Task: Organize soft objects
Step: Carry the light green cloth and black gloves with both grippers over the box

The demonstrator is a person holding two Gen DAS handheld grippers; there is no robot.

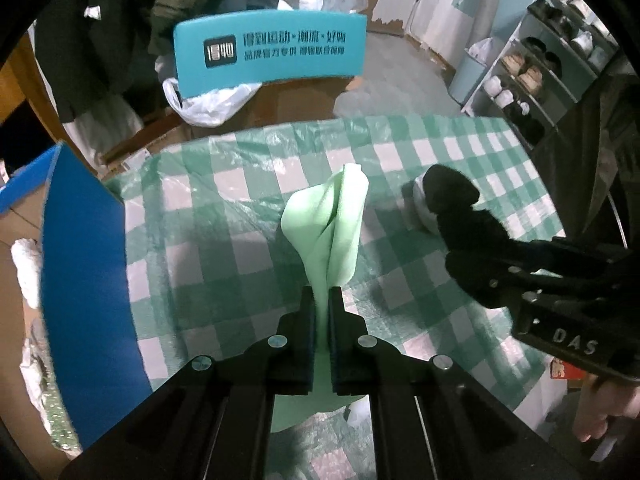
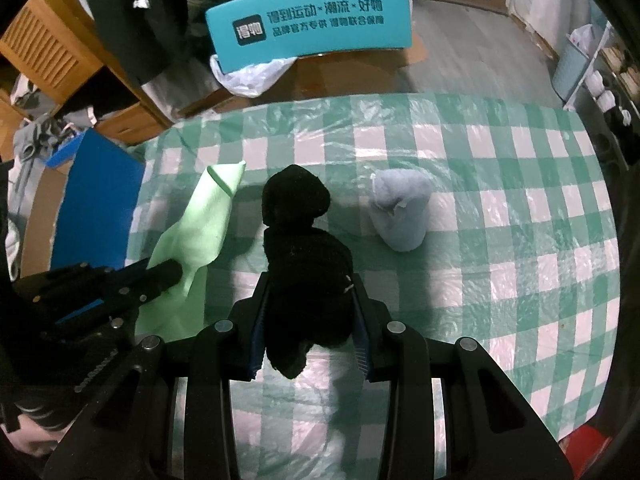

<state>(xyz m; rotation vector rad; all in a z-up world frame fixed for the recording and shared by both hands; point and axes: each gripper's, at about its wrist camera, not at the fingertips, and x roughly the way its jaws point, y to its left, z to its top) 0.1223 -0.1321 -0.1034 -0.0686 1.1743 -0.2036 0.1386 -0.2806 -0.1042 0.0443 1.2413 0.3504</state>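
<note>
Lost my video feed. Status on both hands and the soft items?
Left gripper shut on green cloth. Right gripper shut on black knit bundle. Grey bundle alone on checked table. Nothing blocking.

Pale green cloth [image 1: 332, 220], black knit bundle [image 2: 304, 256], grey-blue roll [image 2: 400, 208], green-and-white checked tablecloth [image 2: 500, 200]

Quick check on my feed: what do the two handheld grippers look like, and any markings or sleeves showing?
Both are black two-finger tools with silver round bolt heads. The left gripper has black pads; the right gripper has ribbed blue pads and white "DAS" lettering. A dark knit cuff shows.
</note>
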